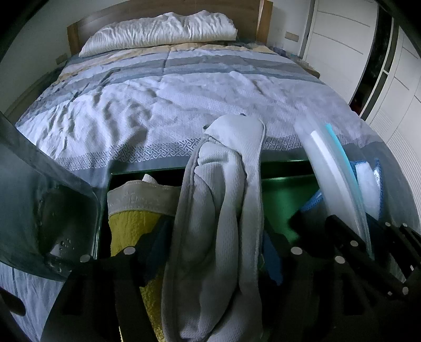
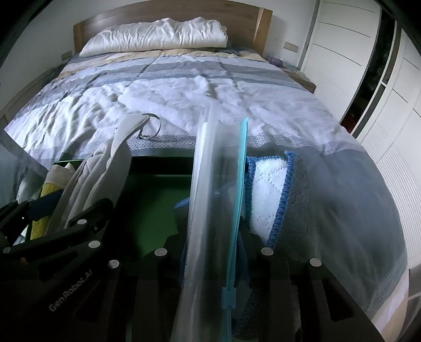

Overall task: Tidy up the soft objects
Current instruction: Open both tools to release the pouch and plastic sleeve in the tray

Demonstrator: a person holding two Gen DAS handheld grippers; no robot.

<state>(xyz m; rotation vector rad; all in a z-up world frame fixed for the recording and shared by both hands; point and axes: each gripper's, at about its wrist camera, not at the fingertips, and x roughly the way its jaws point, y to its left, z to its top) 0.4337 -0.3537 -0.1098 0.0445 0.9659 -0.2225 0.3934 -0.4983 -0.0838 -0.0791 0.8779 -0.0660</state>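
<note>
Grey waffle-weave cloth (image 1: pixel 215 200) matt; yellow terry towel (image 1: pixel 129 229) rough; translucent plastic zip bag (image 2: pixel 210 200) smooth, glossy; wooden headboard (image 2: pixel 168 15) satin.

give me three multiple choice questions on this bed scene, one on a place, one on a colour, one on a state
1. Where does the white pillow lie?
A. at the headboard end of the bed
B. on the floor
C. in the plastic bag

2. What colour is the zip strip along the clear plastic bag?
A. red
B. light blue
C. black

3. What is between the fingers of the left gripper?
A. nothing
B. a book
C. a grey-white cloth

Answers: 1 A, the pillow rests against the wooden headboard. 2 B, the strip and its slider show light blue. 3 C, the cloth hangs bunched between the two black fingers.
</note>
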